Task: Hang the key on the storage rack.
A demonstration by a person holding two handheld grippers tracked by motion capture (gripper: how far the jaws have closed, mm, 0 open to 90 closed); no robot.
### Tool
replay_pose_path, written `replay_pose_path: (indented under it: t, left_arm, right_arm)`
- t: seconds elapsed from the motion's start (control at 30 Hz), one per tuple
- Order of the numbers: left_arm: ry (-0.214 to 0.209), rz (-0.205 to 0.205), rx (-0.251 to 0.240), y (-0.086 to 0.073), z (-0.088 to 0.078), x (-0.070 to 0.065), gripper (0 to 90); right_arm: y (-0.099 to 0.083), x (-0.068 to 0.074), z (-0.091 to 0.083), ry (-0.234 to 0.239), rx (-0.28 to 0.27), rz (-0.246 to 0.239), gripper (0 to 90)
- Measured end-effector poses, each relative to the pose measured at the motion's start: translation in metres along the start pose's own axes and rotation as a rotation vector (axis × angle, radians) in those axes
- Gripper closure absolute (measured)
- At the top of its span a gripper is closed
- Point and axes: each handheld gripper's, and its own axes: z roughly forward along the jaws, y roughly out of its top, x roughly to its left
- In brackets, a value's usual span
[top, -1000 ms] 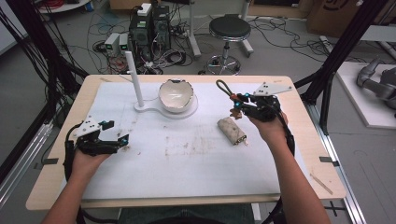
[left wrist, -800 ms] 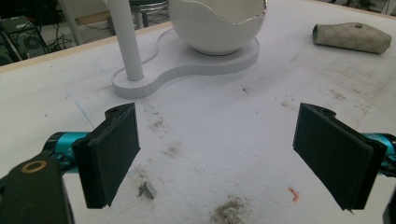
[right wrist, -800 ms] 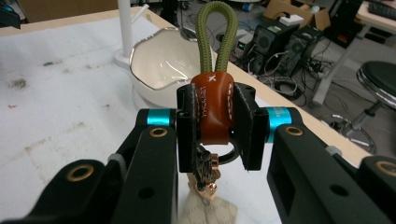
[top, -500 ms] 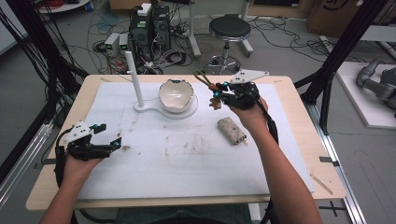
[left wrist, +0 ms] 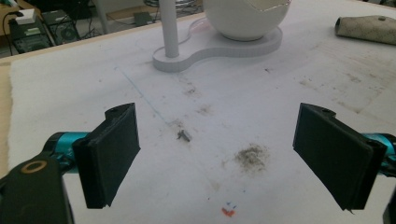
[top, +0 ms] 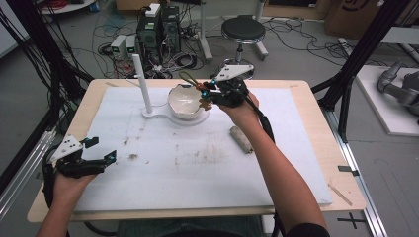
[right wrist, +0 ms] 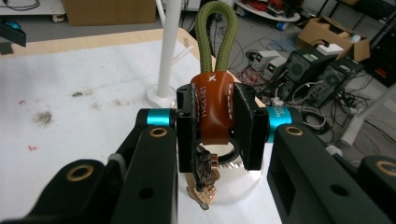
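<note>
— Where's the right gripper [top: 206, 94] from where you stand?

— Upper middle of the high view, held up over the right rim of the white bowl [top: 184, 100]. Its jaws are clamped on a keychain [right wrist: 212, 109]: a brown leather tab pinched between the black pads, an olive cord loop sticking out past them, and a metal ring with small copper-coloured bits hanging under it.

— And the bowl itself?

— It sits on a white stand [top: 160, 114] with an upright post [top: 141, 82], toward the upper left of centre on the white mat [top: 276, 182]. In the left gripper view the post and bowl are at the top edge.

— The other hand?

— The left gripper [top: 101, 151] is low at the left edge of the high view, resting just over the mat, jaws spread wide with nothing between them. Its own view shows only stained mat between the pads: a grey smudge, a small dark speck.

— Anything else on the table?

— A rolled tan cloth [top: 241, 139] lying right of centre, near the right forearm, well apart from the bowl.
</note>
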Motion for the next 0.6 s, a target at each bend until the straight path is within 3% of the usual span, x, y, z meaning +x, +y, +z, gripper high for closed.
replay_pose_path:
  t: [0.13,0.33,0.6]
  left_arm:
    - [0.017,-0.008,0.000,-0.004,-0.008,0.001,14.4]
    - [0.031,-0.016,0.001,-0.007,-0.016,0.002,14.4]
    - [0.036,-0.017,0.009,-0.010,-0.019,0.002,14.4]
  right_arm:
    - [0.017,0.005,0.019,0.014,-0.013,-0.038,73.1]
    - [0.031,0.011,0.039,0.034,-0.009,-0.049,73.0]
    - [0.058,0.028,0.069,0.076,-0.014,-0.091,73.0]
